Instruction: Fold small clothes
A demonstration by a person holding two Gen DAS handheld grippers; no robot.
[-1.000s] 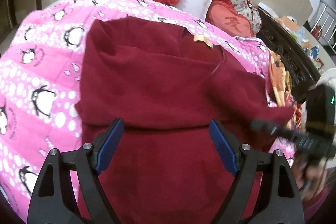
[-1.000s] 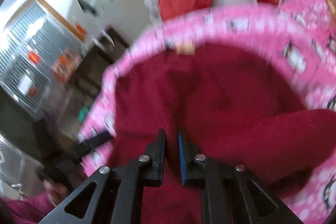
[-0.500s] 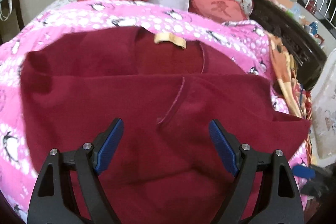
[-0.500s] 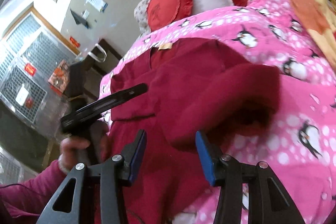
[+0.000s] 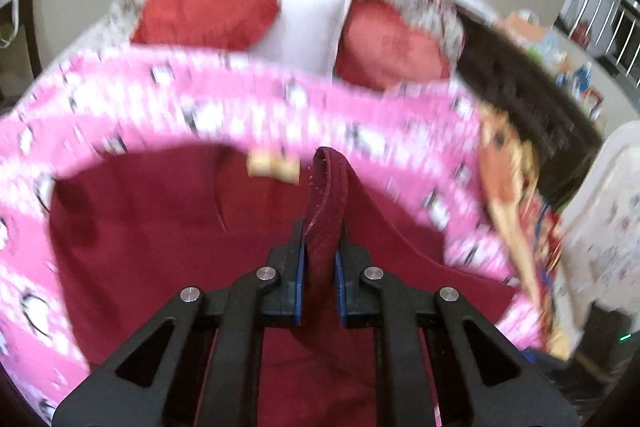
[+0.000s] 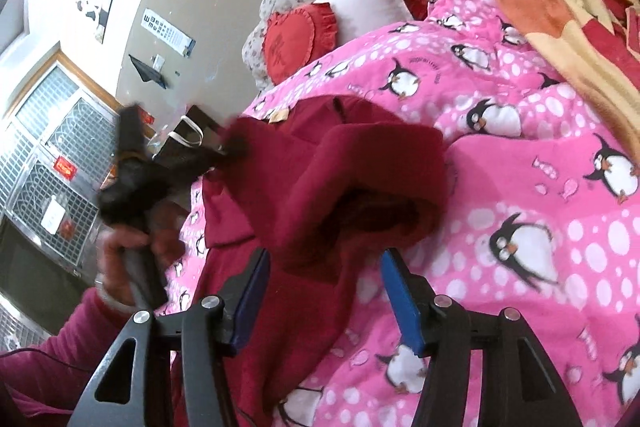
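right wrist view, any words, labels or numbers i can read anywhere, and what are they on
No text can be read outright.
Red heart-shaped cushion: one darker stitched character, not legible.
Pink penguin-print fleece blanket: small curved dark lettering beside the penguins, too small to read.
White eye-chart-style wall poster: rows of symbols, too small.
Red signs on the metal window grille: blurred.
Tan neck label on the dark red fleece garment: blank or unreadable.

Garment (image 6: 312, 187) on blanket (image 6: 520, 227), before pillows (image 6: 296, 43).

The maroon garment (image 5: 168, 227) is looking like matt, fuzzy fleece cloth. The pink penguin blanket (image 6: 540, 187) is appearing plush and soft.
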